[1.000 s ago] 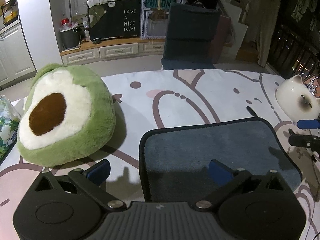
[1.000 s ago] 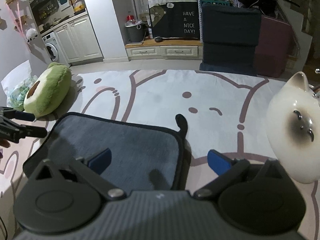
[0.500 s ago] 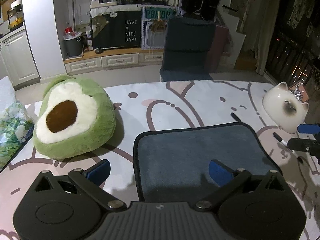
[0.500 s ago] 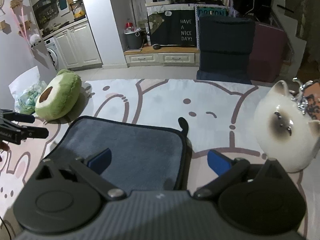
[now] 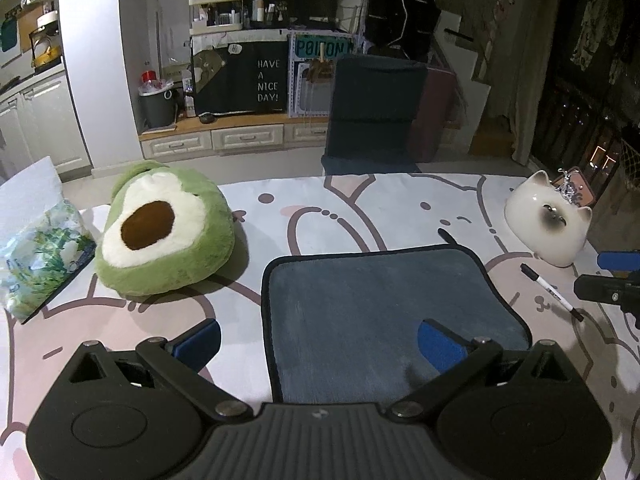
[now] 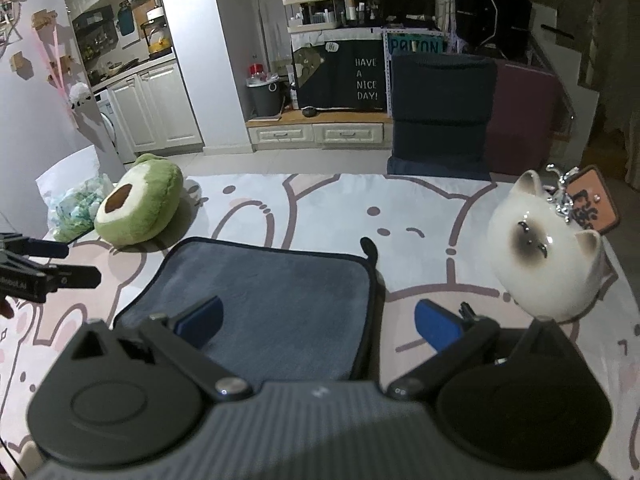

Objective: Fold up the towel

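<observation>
Around you is a dim room: white kitchen cabinets (image 6: 156,108) off to the left, a low drawer unit (image 5: 224,142) along the far wall with a black "HAVE A NICE DAY!" banner (image 5: 256,80) above it, and a dark blue chair (image 5: 374,120) standing just past the far edge of the table. Your work surface is a table under a pale tablecloth (image 5: 360,208) printed with pink and brown cartoon outlines. The grey towel (image 5: 384,312) with its black trim lies flat near the front edge of it, a small hanging loop (image 6: 370,248) poking out at its far right corner. To the towel's left sits a green avocado plush (image 5: 164,236), with a patterned plastic bag (image 5: 40,252) beyond it; to the right stands a white ceramic cat (image 6: 544,256), and a black marker (image 5: 552,292) lies between cat and towel. Your left gripper (image 5: 318,342) hangs spread wide over the towel's left edge, grasping nothing; your right gripper (image 6: 318,320) is likewise released, straddling the towel's right edge, one blue fingertip (image 6: 200,320) over the cloth and the other over bare tablecloth
</observation>
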### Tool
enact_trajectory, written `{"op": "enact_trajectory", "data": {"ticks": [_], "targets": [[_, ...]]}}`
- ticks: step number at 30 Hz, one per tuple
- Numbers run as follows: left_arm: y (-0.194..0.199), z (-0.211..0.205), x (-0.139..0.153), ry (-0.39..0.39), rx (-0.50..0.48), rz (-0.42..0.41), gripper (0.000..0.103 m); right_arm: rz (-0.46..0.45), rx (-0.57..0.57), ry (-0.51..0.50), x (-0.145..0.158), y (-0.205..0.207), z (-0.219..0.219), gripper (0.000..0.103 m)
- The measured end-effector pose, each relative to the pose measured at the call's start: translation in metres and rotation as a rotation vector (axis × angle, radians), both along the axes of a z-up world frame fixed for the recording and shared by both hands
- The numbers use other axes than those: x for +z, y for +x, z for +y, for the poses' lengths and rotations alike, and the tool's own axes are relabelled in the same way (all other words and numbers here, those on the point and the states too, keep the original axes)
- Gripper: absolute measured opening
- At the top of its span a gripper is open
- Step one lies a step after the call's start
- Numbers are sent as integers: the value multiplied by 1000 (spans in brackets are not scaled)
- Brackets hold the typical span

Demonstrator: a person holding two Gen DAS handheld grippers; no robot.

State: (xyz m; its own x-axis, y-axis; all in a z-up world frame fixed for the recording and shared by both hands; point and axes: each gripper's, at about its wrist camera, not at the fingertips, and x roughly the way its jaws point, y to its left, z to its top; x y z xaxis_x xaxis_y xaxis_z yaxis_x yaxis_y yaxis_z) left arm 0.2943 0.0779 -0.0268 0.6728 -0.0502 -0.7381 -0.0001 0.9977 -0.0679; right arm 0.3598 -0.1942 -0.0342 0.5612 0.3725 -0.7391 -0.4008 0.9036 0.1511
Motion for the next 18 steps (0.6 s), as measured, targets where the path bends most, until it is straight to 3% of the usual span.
{"op": "enact_trajectory", "data": {"ticks": [18], "targets": [[-74,-18,42,11,40,-98,103,-67,14,14,33,-58,-8,103]]}}
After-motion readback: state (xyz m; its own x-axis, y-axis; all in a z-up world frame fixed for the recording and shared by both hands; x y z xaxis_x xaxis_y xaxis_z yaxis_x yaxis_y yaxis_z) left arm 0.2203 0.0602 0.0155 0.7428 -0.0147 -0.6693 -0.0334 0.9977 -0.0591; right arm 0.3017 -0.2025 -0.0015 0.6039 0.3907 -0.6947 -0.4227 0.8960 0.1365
